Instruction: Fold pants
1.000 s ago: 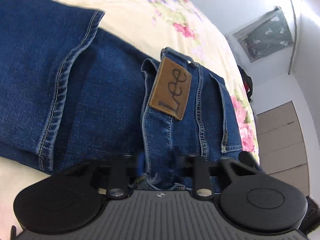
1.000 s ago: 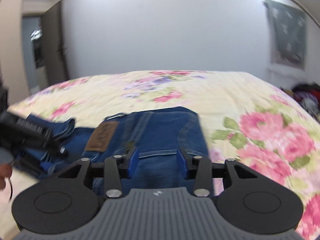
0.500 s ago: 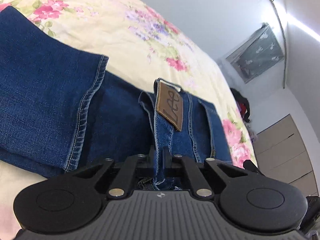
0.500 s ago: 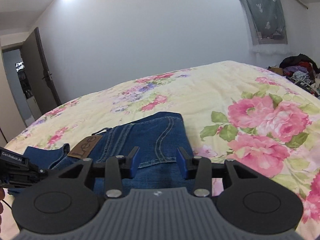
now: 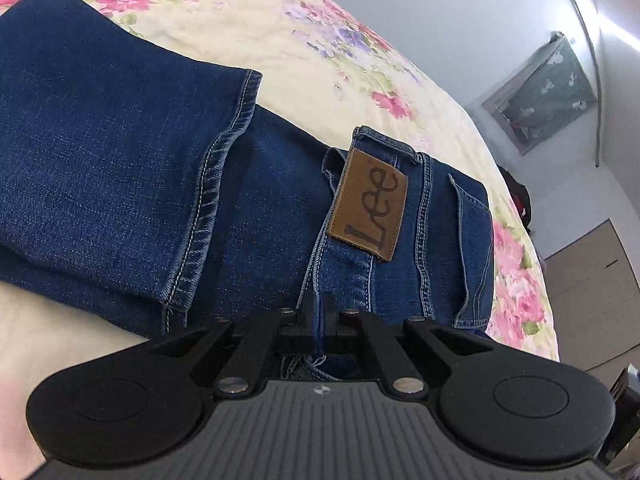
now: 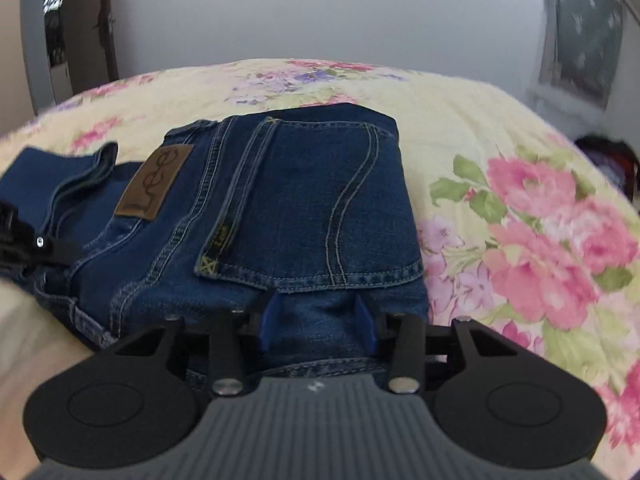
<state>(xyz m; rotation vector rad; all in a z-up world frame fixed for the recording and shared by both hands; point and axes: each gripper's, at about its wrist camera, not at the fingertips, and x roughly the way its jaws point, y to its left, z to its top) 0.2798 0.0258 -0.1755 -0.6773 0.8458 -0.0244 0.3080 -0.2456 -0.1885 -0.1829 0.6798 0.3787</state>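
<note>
1. Where the waistband edge bunches up, the left gripper (image 5: 320, 320) is pinched nearly closed on a fold of the jeans (image 5: 120, 168) — denim fills the thin gap between its fingers
2. The right gripper (image 6: 318, 322) stands wide, its blue pads (image 6: 270, 320) apart, with denim just below the back pocket (image 6: 312, 200) lying between them; whether they press it I cannot tell
3. The jeans lie folded on the floral bedspread (image 6: 520, 208), leg hems (image 5: 216, 176) laid over the seat, near the brown Lee patch (image 5: 368, 204) — the left gripper shows at the right view's left edge (image 6: 24, 236)
</note>
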